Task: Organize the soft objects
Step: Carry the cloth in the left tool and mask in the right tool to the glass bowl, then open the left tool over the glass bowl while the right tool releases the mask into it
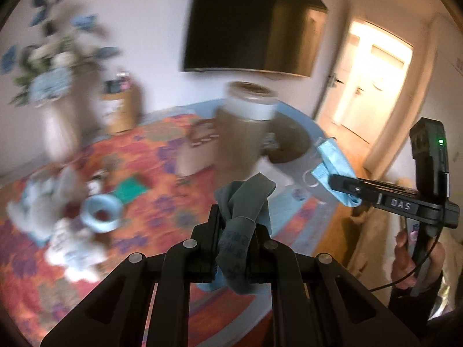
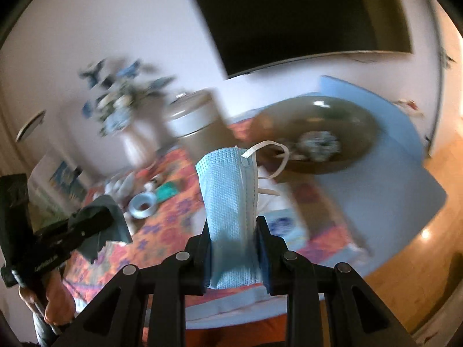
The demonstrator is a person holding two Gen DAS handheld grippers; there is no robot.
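My left gripper [image 1: 235, 222] is shut on a grey-green sock [image 1: 243, 199] that bunches up above the jaws and hangs down behind them. My right gripper [image 2: 233, 228] is shut on a folded light blue face mask [image 2: 228, 190] with white ear loops, standing up between the pads. Each gripper shows in the other view: the right gripper [image 1: 340, 183] with the mask [image 1: 332, 162] at the right of the left wrist view, the left gripper [image 2: 95, 219] with the sock [image 2: 111, 225] at the lower left of the right wrist view. Both are lifted above the table.
Below lies an orange floral tablecloth [image 1: 150, 156] with a blue tape roll [image 1: 101, 212], a green sponge [image 1: 130, 190], white and blue soft things [image 1: 72, 248] and a tall jar [image 1: 246, 127]. A dark bowl [image 2: 318, 136] holds a scrunchie. A flower vase [image 1: 55, 115] stands at the back left.
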